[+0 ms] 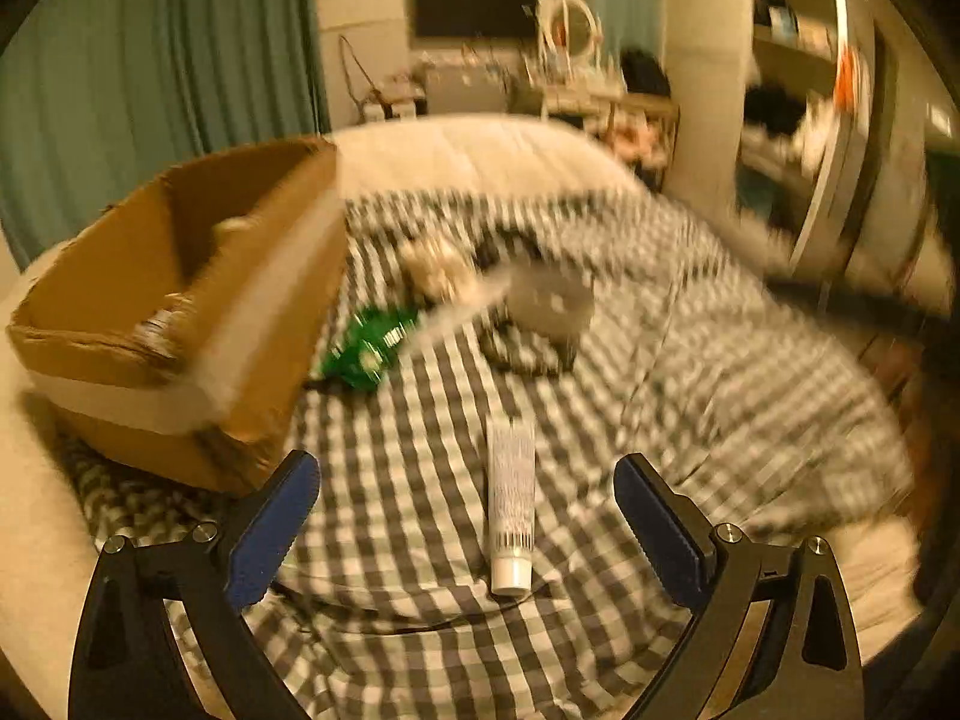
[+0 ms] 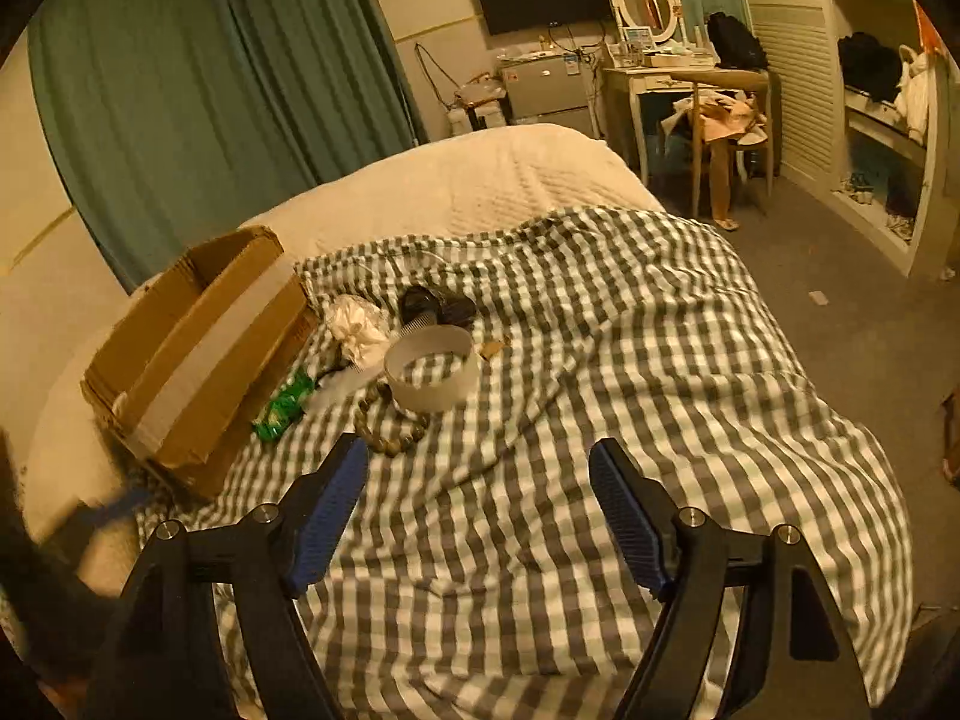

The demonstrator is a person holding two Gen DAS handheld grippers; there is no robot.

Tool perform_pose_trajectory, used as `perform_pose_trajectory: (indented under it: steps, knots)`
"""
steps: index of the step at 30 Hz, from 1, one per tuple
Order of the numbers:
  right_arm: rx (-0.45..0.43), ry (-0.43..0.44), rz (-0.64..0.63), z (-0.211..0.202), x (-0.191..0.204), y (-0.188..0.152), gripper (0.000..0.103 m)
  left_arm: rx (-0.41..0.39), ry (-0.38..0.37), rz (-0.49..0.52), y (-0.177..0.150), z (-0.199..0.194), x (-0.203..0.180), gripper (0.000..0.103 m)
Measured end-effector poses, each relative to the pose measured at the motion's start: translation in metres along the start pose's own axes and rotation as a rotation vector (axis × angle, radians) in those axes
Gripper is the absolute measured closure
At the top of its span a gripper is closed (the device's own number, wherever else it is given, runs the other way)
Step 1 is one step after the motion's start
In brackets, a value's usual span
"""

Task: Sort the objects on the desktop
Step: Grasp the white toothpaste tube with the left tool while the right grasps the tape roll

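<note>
- brown cardboard box (image 2: 198, 360): rough paper, matt, w/ a smooth pale tape strip
- grey-and-white checked cloth sheet (image 2: 570, 420): soft, wrinkly
- white plastic tube (image 1: 511, 504): smooth
- green shiny wrapper (image 2: 283, 401): crinkly, glossy

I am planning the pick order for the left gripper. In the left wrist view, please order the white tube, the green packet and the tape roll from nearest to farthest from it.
Measured from the left gripper, whose jaws stand open:
1. White tube: lying between the fingers on the checked cloth.
2. Green packet: ahead and left, beside the cardboard box.
3. Tape roll: ahead, slightly right, a little farther.
</note>
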State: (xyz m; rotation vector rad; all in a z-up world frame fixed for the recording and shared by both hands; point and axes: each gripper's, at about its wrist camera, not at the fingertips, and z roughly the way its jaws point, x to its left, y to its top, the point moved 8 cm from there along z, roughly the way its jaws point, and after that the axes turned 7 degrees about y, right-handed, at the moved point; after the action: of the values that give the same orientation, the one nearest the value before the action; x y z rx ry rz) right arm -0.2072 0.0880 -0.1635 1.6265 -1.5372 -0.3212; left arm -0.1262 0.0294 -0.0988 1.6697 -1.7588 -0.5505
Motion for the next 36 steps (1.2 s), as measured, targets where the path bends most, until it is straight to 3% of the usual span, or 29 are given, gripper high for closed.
perform_pose_trajectory:
  steps: [5, 7, 9, 11, 12, 15, 18, 22, 25, 30, 32, 33, 36]
  knots:
    - [0.013, 0.018, -0.008, 0.02, -0.008, -0.002, 0.027, 0.083, 0.011, 0.046, -0.021, 0.043, -0.018, 0.002]
    - [0.036, 0.02, -0.003, 0.033, -0.009, -0.006, 0.027, 0.119, 0.004, 0.032, -0.026, 0.057, -0.018, 0.01]
    - [0.056, 0.018, -0.013, 0.043, -0.009, -0.008, 0.027, 0.155, -0.005, 0.039, -0.031, 0.069, -0.021, 0.029]
    - [0.064, 0.011, -0.042, 0.052, -0.008, -0.007, 0.027, 0.19, -0.027, 0.065, -0.037, 0.078, -0.026, 0.067]
    - [0.068, 0.009, -0.062, 0.057, -0.007, -0.007, 0.027, 0.178, -0.035, 0.071, -0.036, 0.077, -0.028, 0.077]
    - [0.08, -0.002, -0.094, 0.074, -0.006, -0.004, 0.027, 0.159, -0.013, 0.067, -0.027, 0.074, -0.028, 0.076]
    - [0.076, 0.014, -0.142, 0.09, 0.004, 0.003, 0.022, 0.178, -0.059, -0.036, -0.02, 0.077, -0.018, 0.076]
    - [0.094, 0.033, -0.231, 0.128, 0.022, 0.008, 0.017, 0.184, -0.057, -0.134, -0.006, 0.089, 0.003, 0.076]
    - [0.142, -0.006, -0.28, 0.164, 0.022, 0.006, 0.017, 0.155, -0.05, -0.177, 0.009, 0.094, 0.014, 0.076]
    - [0.197, 0.03, -0.169, 0.207, 0.006, 0.007, 0.017, 0.155, -0.067, -0.181, 0.015, 0.106, 0.015, 0.076]
    - [0.193, 0.062, -0.146, 0.212, 0.006, 0.009, 0.018, 0.154, -0.058, -0.169, 0.015, 0.111, 0.015, 0.076]
    - [0.185, 0.072, -0.147, 0.212, 0.006, 0.009, 0.024, 0.158, -0.058, -0.163, 0.014, 0.113, 0.015, 0.076]
    - [0.155, 0.084, -0.14, 0.2, 0.005, 0.012, 0.025, 0.169, -0.057, -0.173, 0.014, 0.119, 0.016, 0.076]
